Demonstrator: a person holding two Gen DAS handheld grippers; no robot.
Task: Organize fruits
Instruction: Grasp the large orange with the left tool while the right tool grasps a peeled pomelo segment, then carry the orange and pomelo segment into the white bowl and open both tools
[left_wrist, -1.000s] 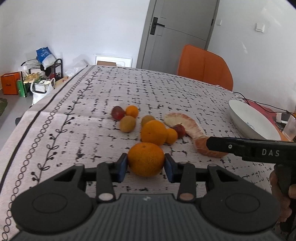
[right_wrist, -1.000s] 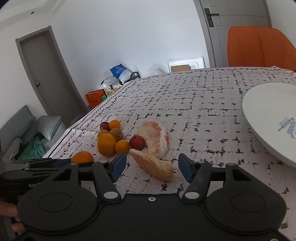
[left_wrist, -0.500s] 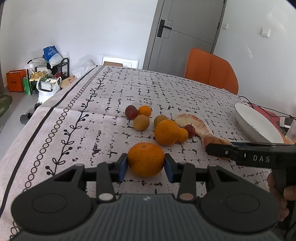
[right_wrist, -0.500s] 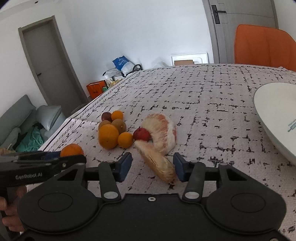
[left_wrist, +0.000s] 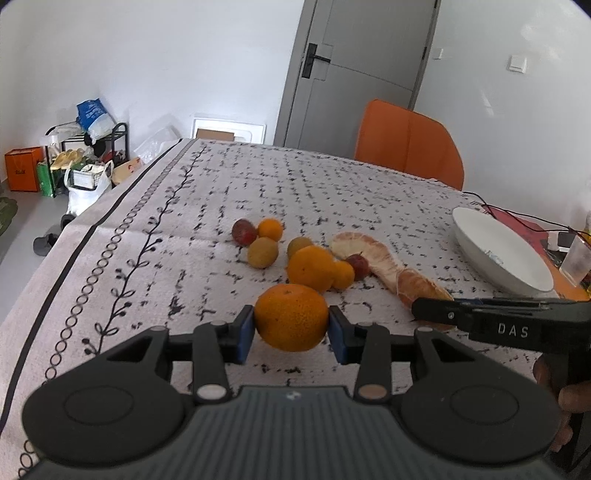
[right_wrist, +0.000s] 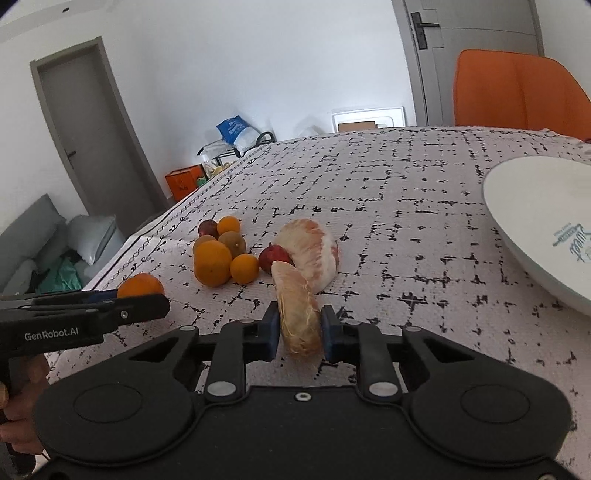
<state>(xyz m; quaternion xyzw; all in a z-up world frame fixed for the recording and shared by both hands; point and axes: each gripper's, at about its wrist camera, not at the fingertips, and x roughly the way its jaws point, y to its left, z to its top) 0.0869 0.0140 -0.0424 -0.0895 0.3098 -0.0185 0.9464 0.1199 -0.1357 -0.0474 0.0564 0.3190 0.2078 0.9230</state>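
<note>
Item one: peeled citrus segment (right_wrist: 300, 317), pale orange with white pith, lying on the desk (right_wrist: 406, 206) at the near end of a larger peeled wedge (right_wrist: 314, 254); the right gripper (right_wrist: 298, 328) has its jaws drawn narrow onto the segment's two long flanks, pads touching the membrane. Judged light, soft and easily crushed or torn; best held across the thick middle, as here, with gentle pressure, since the tapered ends would likely bend or split. Item two: whole mandarin (left_wrist: 291, 316), firm, dimpled rind, held between the jaws of the left gripper (left_wrist: 291, 332) at its widest girth. Judged moderately light, fairly stiff, round enough to roll or squirt out if gripped off-centre. Remaining stock, loose on the desk beyond: a large orange (left_wrist: 310, 267), smaller oranges, two brownish fruits, two dark red fruits, all clustered and touching in places. White bowl (right_wrist: 532, 206) stands empty, well apart to the right, the likely destination.
</note>
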